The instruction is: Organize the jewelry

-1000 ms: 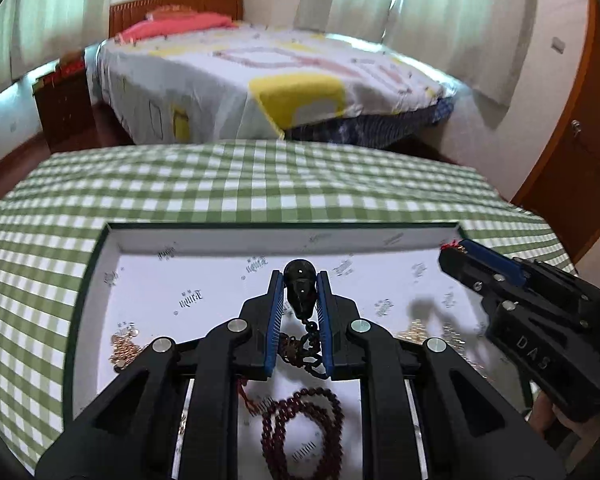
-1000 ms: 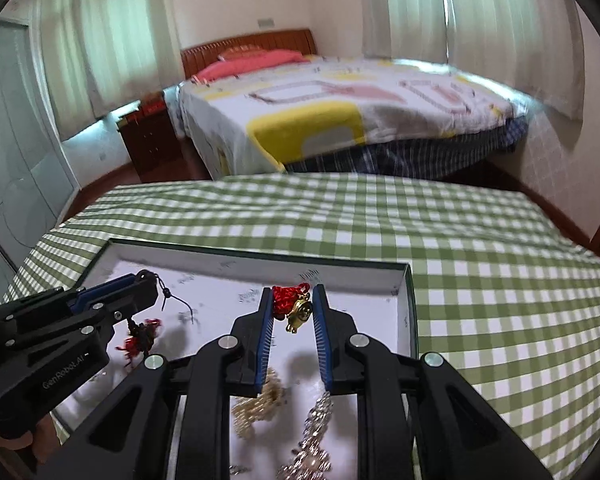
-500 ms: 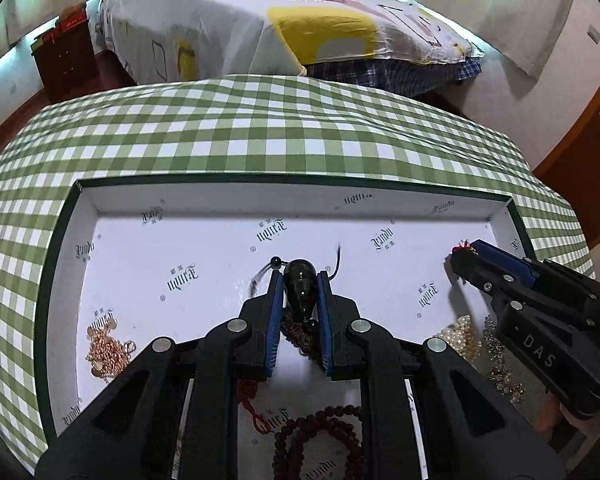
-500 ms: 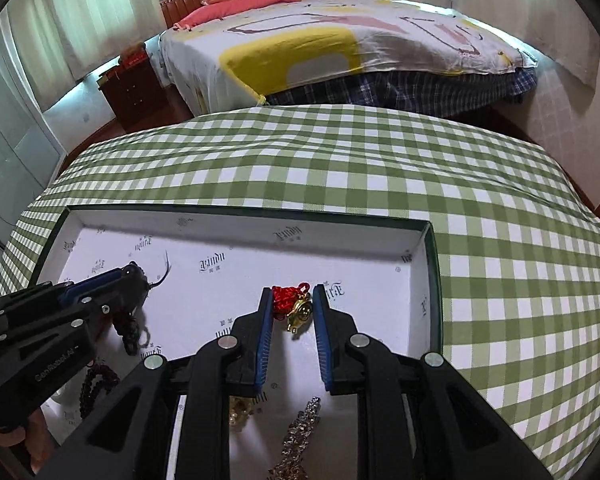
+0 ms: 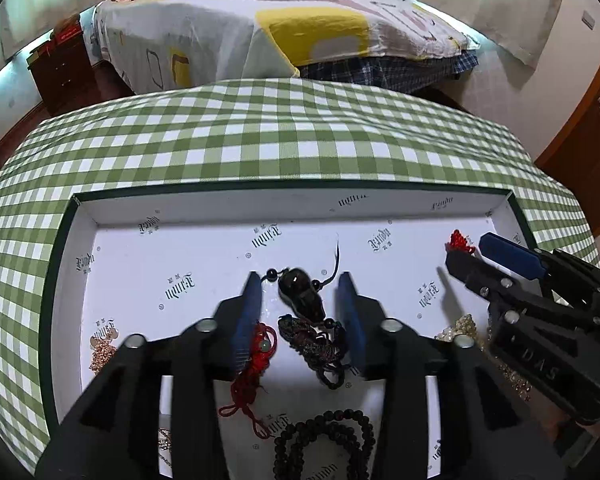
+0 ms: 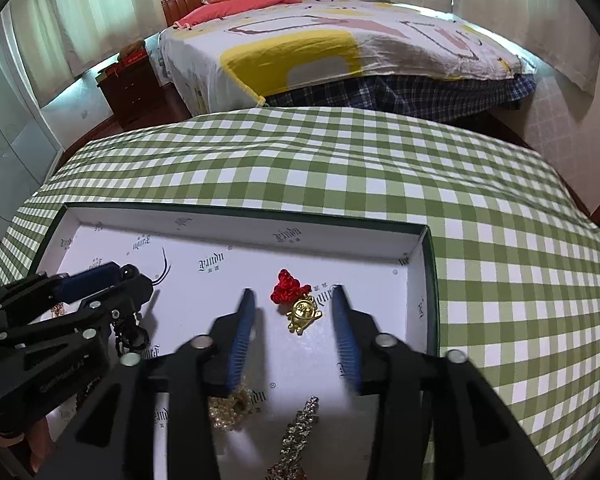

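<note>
Nearest in the left wrist view, a dark bead strand (image 5: 324, 440) is seen on the white floor of the box (image 5: 204, 216). Just beyond, the dark pendant (image 5: 302, 294) with its knotted cord is seen lying between the blue pads of the left gripper (image 5: 299, 282), whose jaws have just been opening; nothing is gripped. The right gripper (image 6: 293, 296) has likewise just been opened around the gold charm (image 6: 303, 314) with its red knot. Both pieces are judged light, the cords limp, so each is best taken by its hard body.
</note>
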Motion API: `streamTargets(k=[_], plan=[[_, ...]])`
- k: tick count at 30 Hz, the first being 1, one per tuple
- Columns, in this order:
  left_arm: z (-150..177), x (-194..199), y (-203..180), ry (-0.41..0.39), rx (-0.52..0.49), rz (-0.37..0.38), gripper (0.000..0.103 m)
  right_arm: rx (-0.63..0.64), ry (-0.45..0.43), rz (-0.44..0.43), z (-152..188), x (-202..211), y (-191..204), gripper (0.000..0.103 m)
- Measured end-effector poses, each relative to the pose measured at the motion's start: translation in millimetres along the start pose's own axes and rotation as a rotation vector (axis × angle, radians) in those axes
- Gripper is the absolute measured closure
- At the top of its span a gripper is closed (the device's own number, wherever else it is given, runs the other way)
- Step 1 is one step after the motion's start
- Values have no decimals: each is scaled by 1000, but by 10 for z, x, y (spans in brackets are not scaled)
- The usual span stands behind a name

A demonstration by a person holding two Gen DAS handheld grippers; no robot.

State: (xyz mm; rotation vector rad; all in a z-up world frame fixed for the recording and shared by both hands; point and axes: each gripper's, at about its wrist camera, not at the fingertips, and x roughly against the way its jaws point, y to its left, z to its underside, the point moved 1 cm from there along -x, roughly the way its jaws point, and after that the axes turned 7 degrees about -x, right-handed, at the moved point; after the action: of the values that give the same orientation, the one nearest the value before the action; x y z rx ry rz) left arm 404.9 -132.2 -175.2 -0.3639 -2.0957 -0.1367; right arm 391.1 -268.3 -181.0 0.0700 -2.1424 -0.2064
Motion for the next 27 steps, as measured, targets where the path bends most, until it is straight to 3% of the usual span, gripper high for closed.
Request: streamTargets(k=[2, 5, 8, 11, 17, 21, 27], plan=[[4, 20, 2, -7, 2, -3, 52, 0, -13, 0, 2, 23, -3, 54], [11, 64, 1, -17, -5, -6, 46, -1, -34, 2, 7, 66, 0, 38], [18, 103, 5, -29, -9, -30, 38, 0, -53, 11, 11, 119, 10, 35], [36, 162, 71, -44, 20, -52, 26, -10, -72, 15, 14, 183, -15, 26], [103, 323, 112, -81, 21, -95, 15, -3, -100, 24, 83, 302, 5, 24], [194, 450, 91, -107, -8, -132, 14, -6, -124, 29, 166, 393, 15, 23], [391, 741, 164, -182, 27, -111, 13, -12, -175, 33, 304, 572, 31, 22]])
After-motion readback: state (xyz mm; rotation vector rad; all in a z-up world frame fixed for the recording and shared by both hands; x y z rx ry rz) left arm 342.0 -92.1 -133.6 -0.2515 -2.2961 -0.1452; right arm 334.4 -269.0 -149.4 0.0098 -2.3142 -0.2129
